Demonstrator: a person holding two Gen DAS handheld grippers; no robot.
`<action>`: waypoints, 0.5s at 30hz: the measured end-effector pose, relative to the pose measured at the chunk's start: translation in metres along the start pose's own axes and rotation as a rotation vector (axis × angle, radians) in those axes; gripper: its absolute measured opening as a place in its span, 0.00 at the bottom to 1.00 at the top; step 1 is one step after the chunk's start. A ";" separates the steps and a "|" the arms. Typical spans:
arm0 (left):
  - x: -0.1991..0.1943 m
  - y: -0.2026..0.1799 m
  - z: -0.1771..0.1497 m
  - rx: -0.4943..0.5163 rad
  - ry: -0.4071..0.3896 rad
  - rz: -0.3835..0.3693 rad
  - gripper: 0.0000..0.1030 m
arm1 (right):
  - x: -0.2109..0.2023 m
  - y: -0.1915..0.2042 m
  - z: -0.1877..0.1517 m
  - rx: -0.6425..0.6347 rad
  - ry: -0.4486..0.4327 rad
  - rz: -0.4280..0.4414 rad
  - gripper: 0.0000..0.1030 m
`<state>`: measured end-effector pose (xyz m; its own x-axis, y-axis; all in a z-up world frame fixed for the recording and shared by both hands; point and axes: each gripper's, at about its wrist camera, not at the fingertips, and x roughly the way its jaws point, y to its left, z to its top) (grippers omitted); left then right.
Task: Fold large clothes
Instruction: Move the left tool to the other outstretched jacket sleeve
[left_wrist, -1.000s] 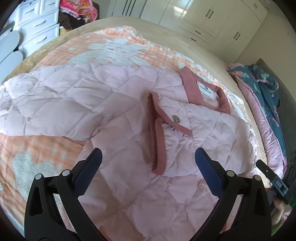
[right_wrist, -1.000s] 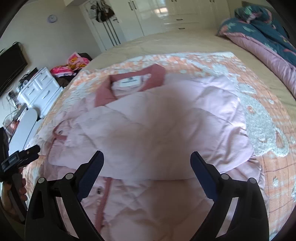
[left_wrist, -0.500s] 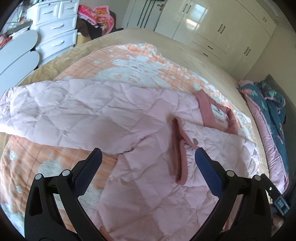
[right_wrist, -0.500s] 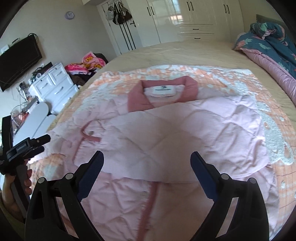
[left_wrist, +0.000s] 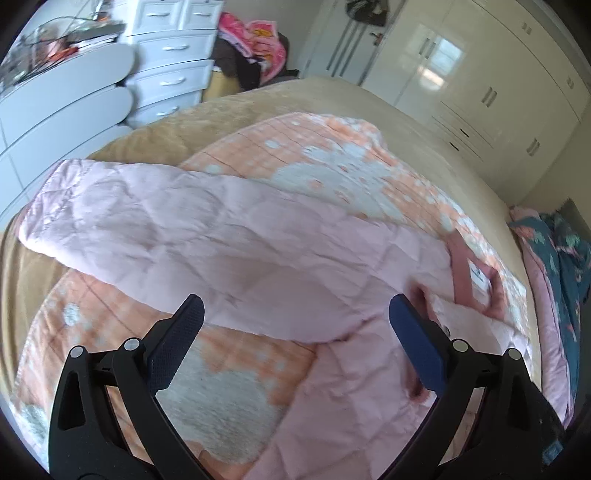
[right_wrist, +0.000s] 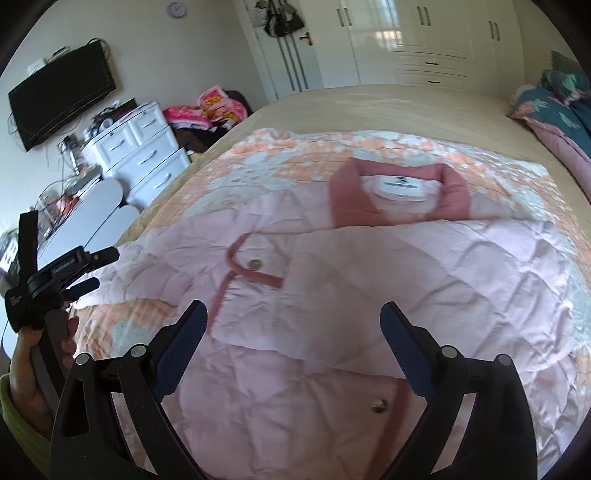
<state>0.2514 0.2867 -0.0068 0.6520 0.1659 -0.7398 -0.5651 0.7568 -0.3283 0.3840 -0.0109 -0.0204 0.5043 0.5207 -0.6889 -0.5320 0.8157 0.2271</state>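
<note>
A pale pink quilted jacket (right_wrist: 406, 280) with a dusty-rose collar (right_wrist: 399, 192) lies on the bed. Its right side is folded across the body. Its other sleeve (left_wrist: 155, 229) lies spread out to the left in the left wrist view. My left gripper (left_wrist: 295, 314) is open and empty above the base of that sleeve; it also shows at the left edge of the right wrist view (right_wrist: 88, 269). My right gripper (right_wrist: 293, 314) is open and empty above the folded front.
The jacket rests on an orange and white blanket (left_wrist: 332, 147) over a beige bed (right_wrist: 369, 107). White drawers (right_wrist: 136, 147) and a pile of clothes (right_wrist: 207, 110) stand to the left. A dark floral quilt (left_wrist: 561, 258) lies at the right. Wardrobes (right_wrist: 424, 37) line the back wall.
My left gripper has swung left, from the folded front to the spread sleeve. My right gripper has pulled back and risen, so the collar and more of the room show.
</note>
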 end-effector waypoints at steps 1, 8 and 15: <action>0.000 0.006 0.003 -0.013 0.000 0.016 0.91 | 0.002 0.005 0.001 -0.008 0.003 0.004 0.91; -0.002 0.041 0.016 -0.099 -0.014 0.072 0.91 | 0.016 0.050 0.012 -0.078 0.020 0.051 0.91; -0.005 0.074 0.023 -0.188 -0.035 0.122 0.91 | 0.031 0.093 0.024 -0.139 0.035 0.102 0.91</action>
<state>0.2181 0.3570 -0.0140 0.5880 0.2735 -0.7612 -0.7231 0.5994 -0.3433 0.3668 0.0869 -0.0040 0.4199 0.5880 -0.6914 -0.6695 0.7150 0.2015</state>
